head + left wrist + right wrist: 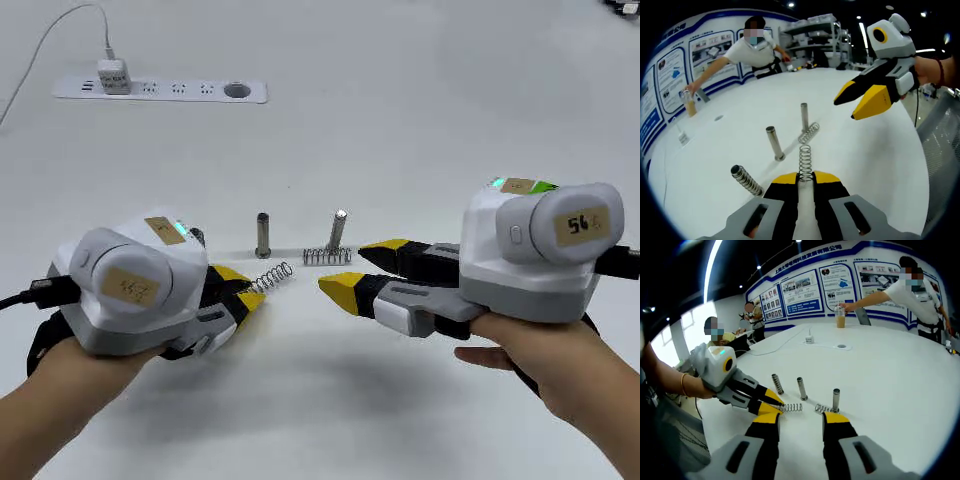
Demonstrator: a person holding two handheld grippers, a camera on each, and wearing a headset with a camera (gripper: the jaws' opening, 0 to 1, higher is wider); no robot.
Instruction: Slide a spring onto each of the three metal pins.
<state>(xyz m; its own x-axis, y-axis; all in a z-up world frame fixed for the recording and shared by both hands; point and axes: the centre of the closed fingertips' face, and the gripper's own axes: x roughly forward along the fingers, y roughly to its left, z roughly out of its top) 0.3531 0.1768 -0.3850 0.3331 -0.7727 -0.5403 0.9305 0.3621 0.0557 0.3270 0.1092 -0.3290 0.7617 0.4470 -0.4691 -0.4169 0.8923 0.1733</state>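
One spring (805, 159) is pinched in the left gripper (805, 176), the right gripper (801, 419) spread; left gripper view shows a spring-clad pin (746, 180).

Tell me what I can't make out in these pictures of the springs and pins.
- Head view: the left gripper hides most of the spring-loaded pin.
- Left gripper view: the shut jaws cover the near end of the held spring.
- Right gripper view: the loose spring lies partly behind a jaw of the right gripper and the nearest pin.
- Right gripper view: the text on the posters is too small to read.
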